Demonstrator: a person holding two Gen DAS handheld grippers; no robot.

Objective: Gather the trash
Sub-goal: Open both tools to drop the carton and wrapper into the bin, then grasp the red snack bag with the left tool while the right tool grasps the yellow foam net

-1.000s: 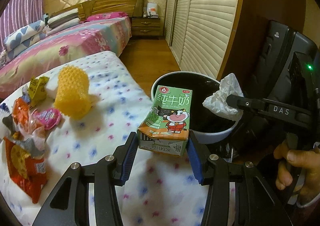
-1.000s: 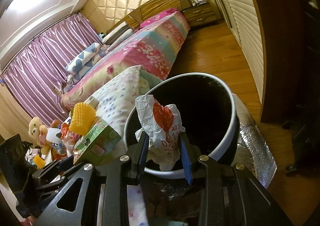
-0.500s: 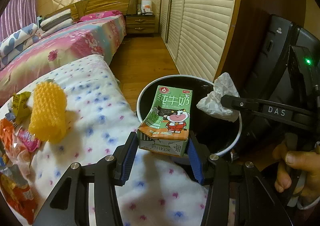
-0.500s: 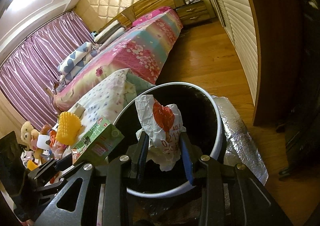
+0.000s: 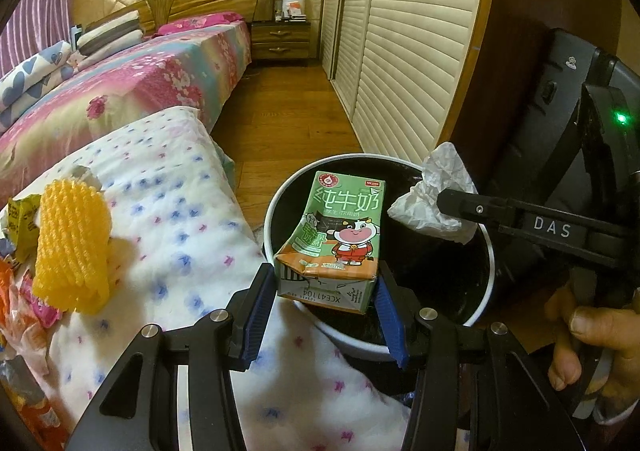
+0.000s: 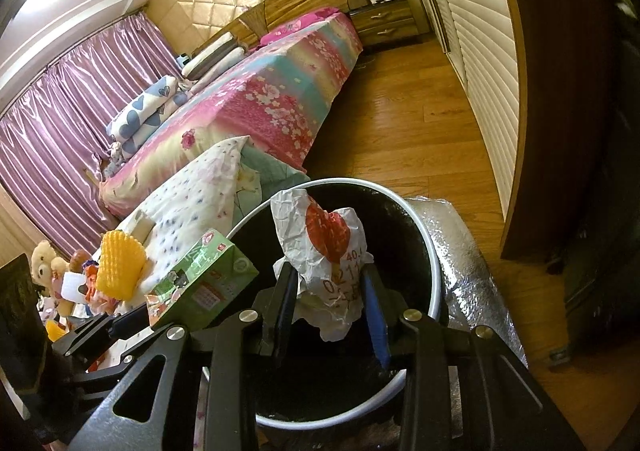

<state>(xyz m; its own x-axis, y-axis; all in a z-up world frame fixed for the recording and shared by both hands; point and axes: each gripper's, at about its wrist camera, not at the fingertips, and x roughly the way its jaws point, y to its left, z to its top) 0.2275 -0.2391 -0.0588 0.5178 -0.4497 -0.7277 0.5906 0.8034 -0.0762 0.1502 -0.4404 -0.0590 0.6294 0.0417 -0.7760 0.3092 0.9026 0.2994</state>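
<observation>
A green milk carton (image 5: 340, 235) with a cartoon cow sits between the blue pads of my left gripper (image 5: 326, 291), which is shut on it. The carton hangs over the near left rim of a round black-lined bin (image 5: 360, 347). My right gripper (image 6: 328, 283) is shut on a crumpled white paper wrapper (image 6: 320, 235) with red print, held above the open bin (image 6: 438, 279). In the left wrist view the same wrapper (image 5: 436, 195) shows at the bin's far right rim. The carton (image 6: 200, 279) appears to the left in the right wrist view.
A yellow foam net (image 5: 72, 247) and several snack wrappers (image 5: 20, 219) lie on the white spotted quilt (image 5: 168, 219) left of the bin. A silver foil bag (image 6: 468, 263) lies beside the bin. Louvred wardrobe doors (image 5: 400, 51) stand behind it. A person's hand (image 5: 580, 331) holds the right gripper.
Both grippers have shifted over toward the bin with their loads. The carton, earlier in front of the bin, now hangs over its rim; the quilt's trash has slid left in view.
</observation>
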